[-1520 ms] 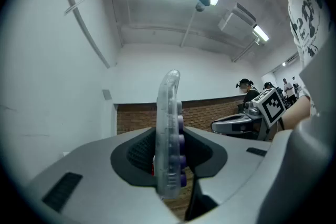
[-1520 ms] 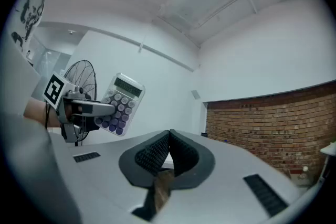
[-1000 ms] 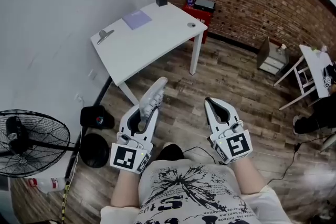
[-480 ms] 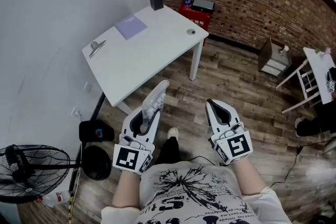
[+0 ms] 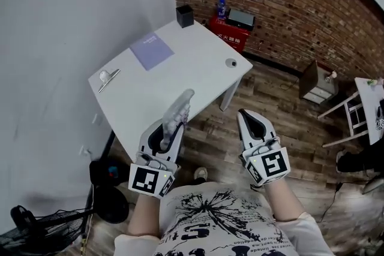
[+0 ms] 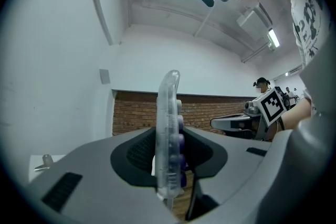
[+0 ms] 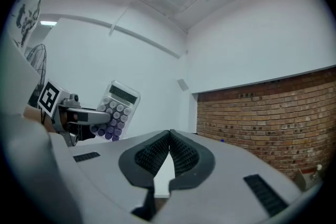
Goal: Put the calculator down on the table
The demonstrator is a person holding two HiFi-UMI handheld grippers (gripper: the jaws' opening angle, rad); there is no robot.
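My left tongs [image 5: 167,130] are clamped on the calculator [image 5: 181,106], which stands on edge between them, its keys facing the right tongs [image 5: 253,123]. The right tongs are closed on nothing, pads meeting. The calculator is in the air, and its far end shows over the near edge of the desk [image 5: 198,78], not resting on it. On the desk lie a purple pad [image 5: 152,50] by the far left edge, a clip [image 5: 108,78] at the left corner, a black cup [image 5: 185,15] at the far corner and a small round thing [image 5: 231,62] near the right corner.
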